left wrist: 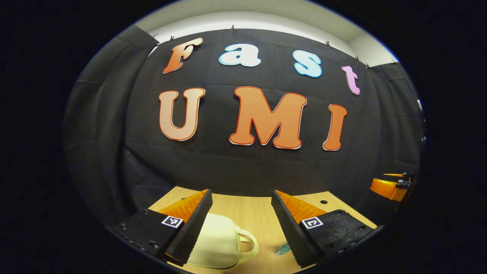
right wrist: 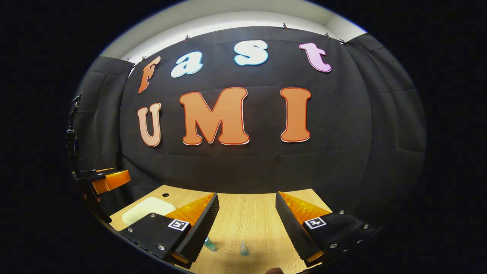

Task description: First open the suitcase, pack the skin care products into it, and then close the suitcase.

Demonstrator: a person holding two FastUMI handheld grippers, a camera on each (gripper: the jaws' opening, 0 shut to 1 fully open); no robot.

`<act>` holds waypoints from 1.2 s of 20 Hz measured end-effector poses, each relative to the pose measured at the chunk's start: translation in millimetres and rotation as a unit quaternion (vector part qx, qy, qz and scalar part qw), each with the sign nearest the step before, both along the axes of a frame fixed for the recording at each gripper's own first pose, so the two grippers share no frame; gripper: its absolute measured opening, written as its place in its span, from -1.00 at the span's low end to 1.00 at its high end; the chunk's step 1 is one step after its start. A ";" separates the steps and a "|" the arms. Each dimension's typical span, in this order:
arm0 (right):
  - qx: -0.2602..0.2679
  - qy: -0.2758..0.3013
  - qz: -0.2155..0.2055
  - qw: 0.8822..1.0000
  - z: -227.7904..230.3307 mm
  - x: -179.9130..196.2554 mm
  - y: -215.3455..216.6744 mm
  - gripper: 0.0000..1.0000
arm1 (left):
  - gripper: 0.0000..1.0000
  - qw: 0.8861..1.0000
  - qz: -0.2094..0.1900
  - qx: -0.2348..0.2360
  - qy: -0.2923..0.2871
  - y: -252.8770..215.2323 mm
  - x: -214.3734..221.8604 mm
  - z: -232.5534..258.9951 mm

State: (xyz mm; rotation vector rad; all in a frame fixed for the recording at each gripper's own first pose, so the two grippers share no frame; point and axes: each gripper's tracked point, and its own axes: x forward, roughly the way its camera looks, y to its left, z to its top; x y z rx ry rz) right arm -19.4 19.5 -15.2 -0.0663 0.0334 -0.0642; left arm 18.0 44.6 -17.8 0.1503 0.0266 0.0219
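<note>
Suitcase (left wrist: 218, 241): cream, closed, handle facing right, lying on the wooden table (left wrist: 251, 213) beneath my left gripper (left wrist: 241, 224), whose fingers are standing wide apart, holding nothing. Skin care products: two small teal bottles (right wrist: 243, 249) are standing beneath my right gripper (right wrist: 247, 224), likewise spread and empty. Risk, as I am judging it: bottles tipping or rolling if a finger is nudging them; lid slipping from a shallow pinch.
</note>
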 end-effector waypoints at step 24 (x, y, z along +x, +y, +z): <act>0.004 0.076 -0.049 0.996 -63.7 -2.1 -42.1 0.89 | 0.97 0.892 -0.069 0.398 0.204 7.7 23.1 -230.8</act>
